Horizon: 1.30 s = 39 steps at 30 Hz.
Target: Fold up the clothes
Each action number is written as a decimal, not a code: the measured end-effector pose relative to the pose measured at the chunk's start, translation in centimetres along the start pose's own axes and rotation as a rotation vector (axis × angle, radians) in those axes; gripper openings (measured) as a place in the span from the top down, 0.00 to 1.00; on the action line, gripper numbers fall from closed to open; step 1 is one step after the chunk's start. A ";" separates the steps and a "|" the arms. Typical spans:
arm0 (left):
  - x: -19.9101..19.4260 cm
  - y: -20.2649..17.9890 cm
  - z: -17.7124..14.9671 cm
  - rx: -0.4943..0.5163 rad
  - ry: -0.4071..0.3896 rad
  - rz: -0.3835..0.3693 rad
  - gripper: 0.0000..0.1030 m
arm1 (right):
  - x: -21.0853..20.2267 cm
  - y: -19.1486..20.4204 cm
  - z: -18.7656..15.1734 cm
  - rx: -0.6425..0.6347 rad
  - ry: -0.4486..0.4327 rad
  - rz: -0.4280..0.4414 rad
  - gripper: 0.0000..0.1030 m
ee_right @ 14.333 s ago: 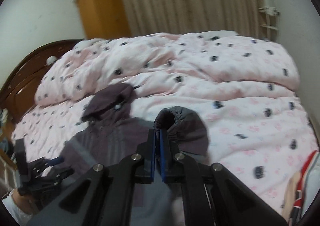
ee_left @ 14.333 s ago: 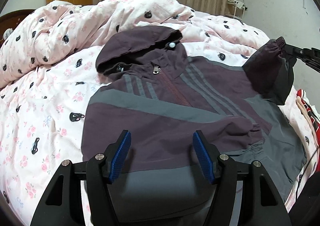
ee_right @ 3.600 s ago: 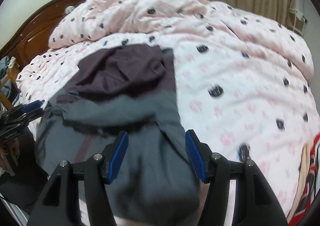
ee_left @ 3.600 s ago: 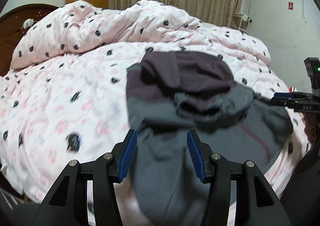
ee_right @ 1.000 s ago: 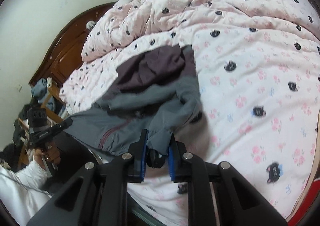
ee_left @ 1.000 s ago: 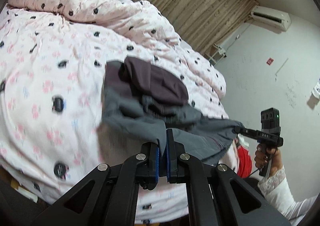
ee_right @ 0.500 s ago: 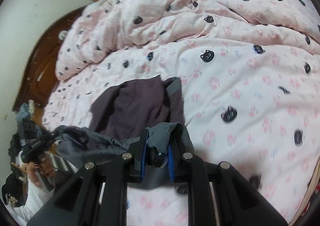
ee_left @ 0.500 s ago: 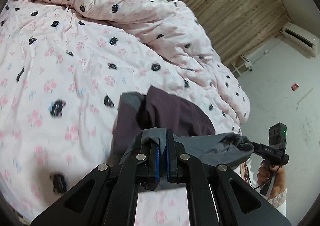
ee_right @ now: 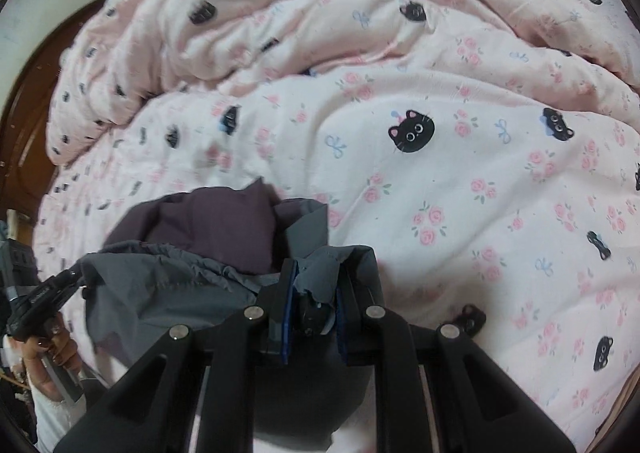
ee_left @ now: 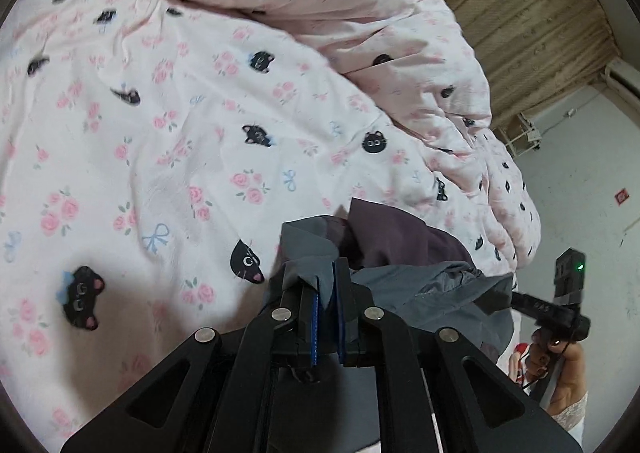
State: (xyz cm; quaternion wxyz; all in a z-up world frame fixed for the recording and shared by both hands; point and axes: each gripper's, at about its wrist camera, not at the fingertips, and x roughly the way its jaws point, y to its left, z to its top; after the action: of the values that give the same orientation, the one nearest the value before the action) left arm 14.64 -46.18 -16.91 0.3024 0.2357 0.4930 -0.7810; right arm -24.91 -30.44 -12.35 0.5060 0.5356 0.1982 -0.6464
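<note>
Jacket [ee_left: 404, 237], grey and dark purple, bunched on the pink cat-print duvet [ee_left: 168, 125]. Purple part lies flat on the bedding; the grey hem is lifted and stretched in a band between the two grippers.

Left gripper [ee_left: 327, 293]: blue pads nearly together, a thin fold of grey cloth pinched between them. The jaws are just beginning to ease apart, cloth still between. More grey fabric hangs below its frame.

Right gripper [ee_right: 314, 293]: fingers narrow, clamped on a thicker wad of grey cloth, with a small dark fitting of the jacket caught in the gap. Fabric droops under this gripper too.

From the left wrist view the right gripper shows at the right edge, a green light on its body, a hand [ee_left: 560, 369] round its handle, a lace cuff below. From the right wrist view the left gripper shows at the left edge, likewise held in a hand [ee_right: 52, 353].

Beyond: duvet heaped in ridges toward the far side; a dark wooden headboard [ee_right: 24, 125]; striped curtain [ee_left: 520, 5]; white wall [ee_left: 580, 181] with a small red sign.
</note>
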 end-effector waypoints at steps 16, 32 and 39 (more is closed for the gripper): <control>-5.7 0.9 2.3 -0.141 -0.093 -0.146 0.27 | 2.7 -0.1 0.4 -0.007 0.048 -0.025 0.83; -0.7 -12.1 -4.2 0.599 -0.114 0.010 0.24 | 2.9 0.1 0.5 -0.010 0.054 -0.041 0.83; 3.8 -9.5 -2.1 0.490 -0.053 0.103 0.24 | 2.9 0.0 0.5 -0.017 0.056 -0.043 0.83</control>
State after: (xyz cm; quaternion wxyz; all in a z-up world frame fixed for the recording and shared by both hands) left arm 5.40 -42.08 -14.33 0.2884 0.3061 0.2680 -0.8668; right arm -24.94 -32.14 -14.71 0.4909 0.5449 0.2292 -0.6400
